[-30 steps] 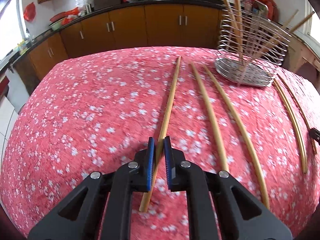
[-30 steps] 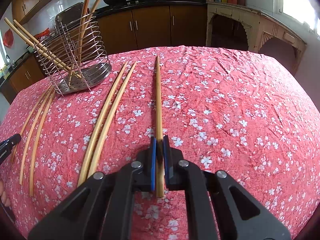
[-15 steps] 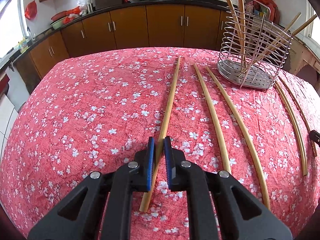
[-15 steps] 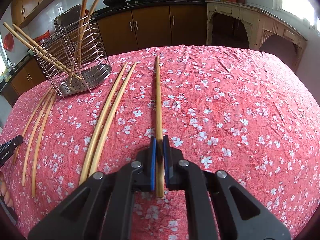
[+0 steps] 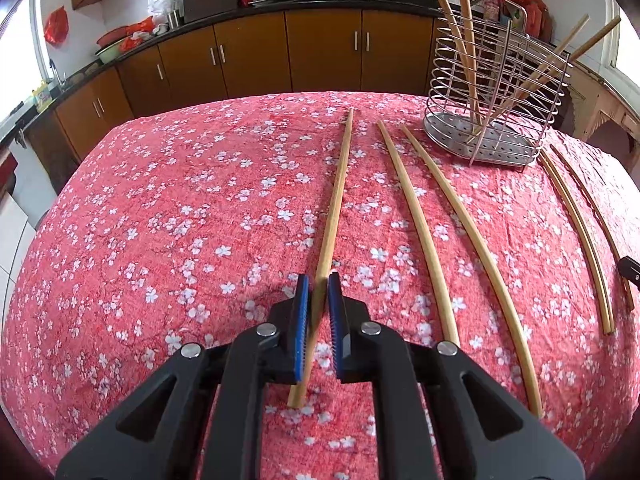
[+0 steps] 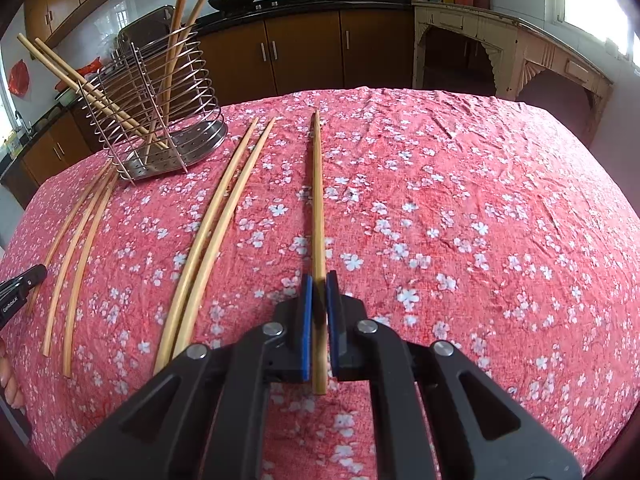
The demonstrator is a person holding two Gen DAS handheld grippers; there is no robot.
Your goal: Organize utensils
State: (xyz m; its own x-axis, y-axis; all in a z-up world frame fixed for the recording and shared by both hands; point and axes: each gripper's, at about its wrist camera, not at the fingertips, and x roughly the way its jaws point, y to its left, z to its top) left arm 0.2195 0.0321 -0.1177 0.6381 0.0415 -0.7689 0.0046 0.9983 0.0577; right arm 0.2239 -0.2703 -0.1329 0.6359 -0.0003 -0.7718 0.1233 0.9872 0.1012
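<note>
Left tool (image 5: 318, 296) clenched on a chopstick (image 5: 336, 200) near its thick end; blue pads either side of the stick, the rest of it running away over the table (image 5: 160, 220) toward the cabinets. Right tool (image 6: 319, 294) likewise clenched on its own chopstick (image 6: 317, 200), gripped near the near end. Cannot tell whether either stick is lifted clear of the cloth or lies on it.

Step in hand, as I read it: pick-up of one chopstick per tool, both grips made, carry to the rack not yet begun.

Wire rack (image 5: 492, 92) stands at the far side of the table, between the two tools' lines of sight. It already holds four sticks: two upright, two leaning out over the rim.

Next move calls for: lift, tip each stick toward upright, lower it thin end first through the open top of the rack.

In the way:
- the leaning sticks (image 6: 80, 80) cross part of the opening;
- two loose pairs lie on the cloth, one pair (image 5: 440, 216) between the left tool and the rack, another (image 5: 576, 220) beyond the rack's near side;
- both tools head for one opening, so going one at a time seems safer.
</note>
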